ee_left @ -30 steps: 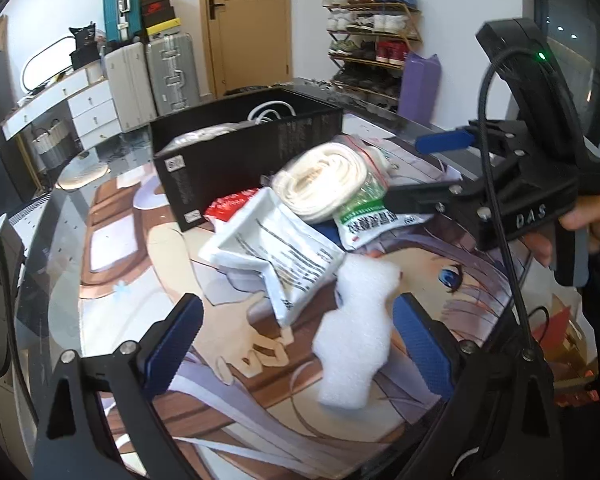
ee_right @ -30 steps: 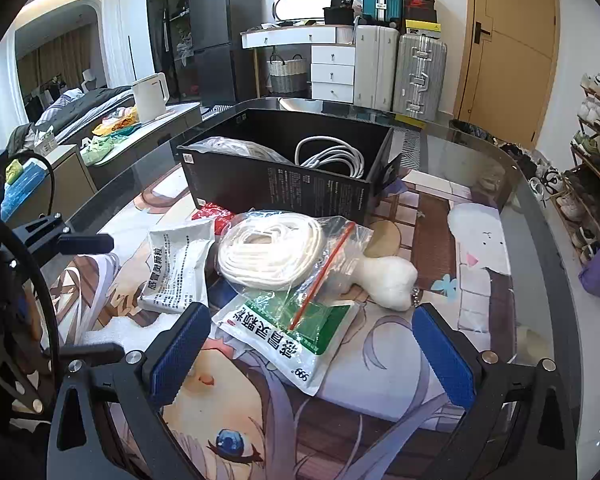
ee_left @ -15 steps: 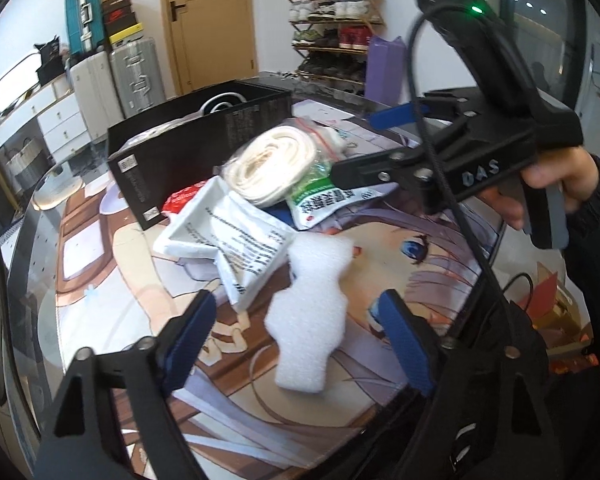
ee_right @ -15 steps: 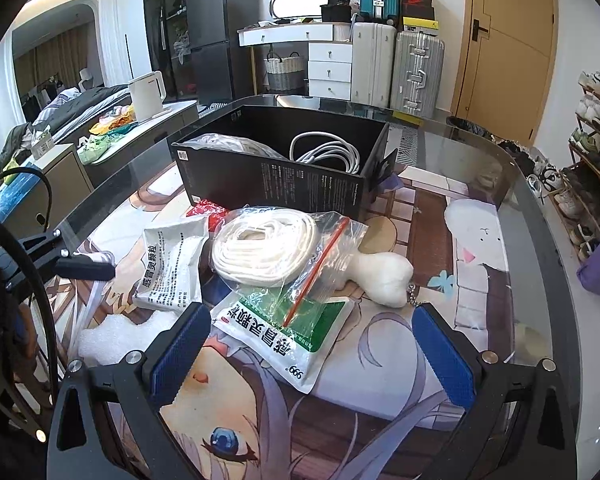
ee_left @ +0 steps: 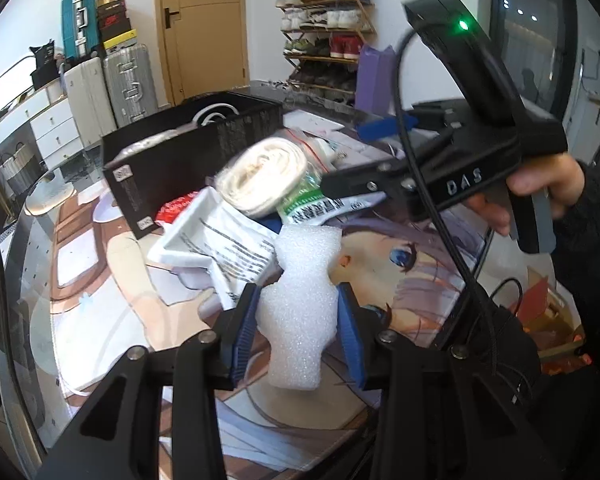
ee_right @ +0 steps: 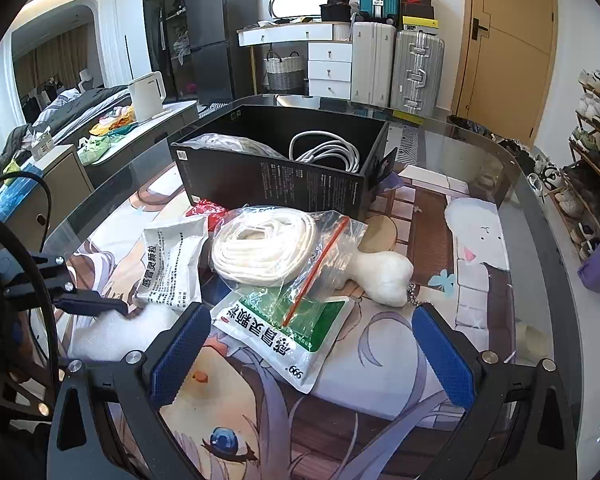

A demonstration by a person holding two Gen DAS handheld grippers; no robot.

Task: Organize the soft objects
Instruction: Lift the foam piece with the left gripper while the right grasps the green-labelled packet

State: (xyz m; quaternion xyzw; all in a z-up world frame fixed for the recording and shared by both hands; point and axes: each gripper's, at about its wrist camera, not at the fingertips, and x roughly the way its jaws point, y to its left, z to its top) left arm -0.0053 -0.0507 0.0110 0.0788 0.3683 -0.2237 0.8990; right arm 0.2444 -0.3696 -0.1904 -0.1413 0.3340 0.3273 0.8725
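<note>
White foam block [ee_left: 300, 304], waisted shape, lower centre of left wrist view: my left claw [ee_left: 298, 330] has just been closing and its blue pads now pinch the block at the waist. Step in hand: securing the grasp. Next, I'd judge: lift clear of the white printed sachet [ee_left: 224, 244] it touches, carry to the black cardboard box [ee_left: 188, 172] upper left. Right claw [ee_right: 312, 354] spread, empty, over the bench [ee_right: 540, 240]. Block's underside hidden; contact with bench unclear.

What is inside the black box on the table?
Inside the black box a coiled white cable lies at the right and a crinkled clear bag at the left. Its front wall hides the bottom.
</note>
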